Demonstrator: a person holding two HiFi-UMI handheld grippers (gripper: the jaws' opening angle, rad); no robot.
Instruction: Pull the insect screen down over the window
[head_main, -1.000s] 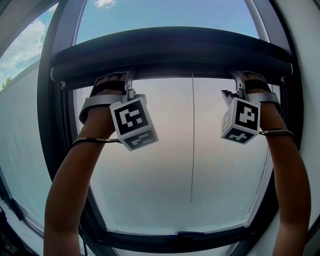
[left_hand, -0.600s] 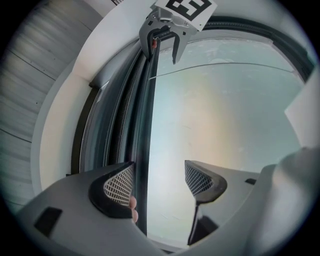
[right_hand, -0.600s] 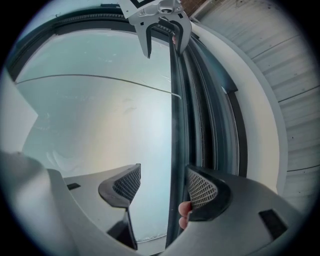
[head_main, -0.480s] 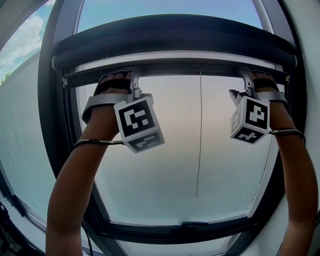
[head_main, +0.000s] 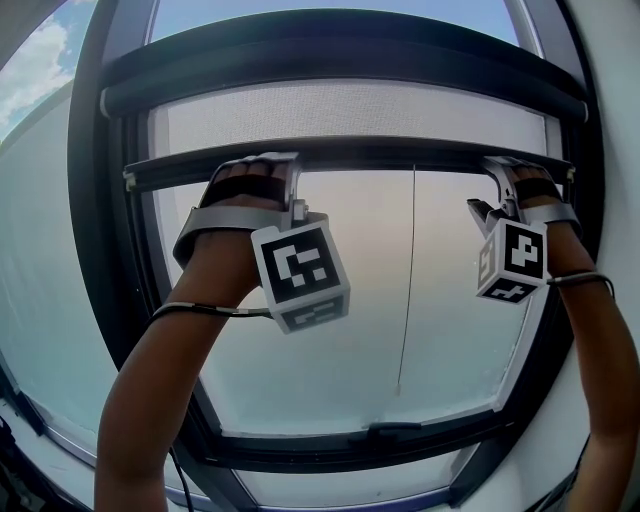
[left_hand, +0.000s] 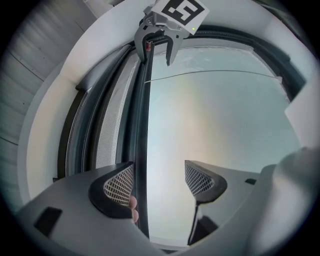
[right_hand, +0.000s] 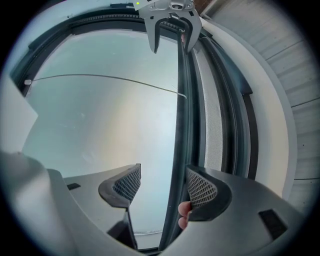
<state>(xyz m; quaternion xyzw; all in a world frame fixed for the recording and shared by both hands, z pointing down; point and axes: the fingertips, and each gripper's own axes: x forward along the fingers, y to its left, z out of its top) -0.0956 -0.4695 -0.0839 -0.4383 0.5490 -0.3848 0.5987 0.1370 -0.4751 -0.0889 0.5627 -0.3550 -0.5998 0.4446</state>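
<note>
Strong daylight pours in through the window pane (head_main: 330, 340), which reads milky and hazy with a faint warm tint at its middle, while the sky (head_main: 330, 15) above it is clear blue. Against that light the window frame (head_main: 95, 250) goes almost black and the left forearm (head_main: 160, 390) sits in soft shade, with no hard shadows anywhere. The insect screen (head_main: 350, 112) glows pale and translucent. The head view is crisp, though its wide lens bows straight lines into arcs. Both gripper views are circular with black vignetted corners, heavy warping at the edges and softer detail toward the rim.
</note>
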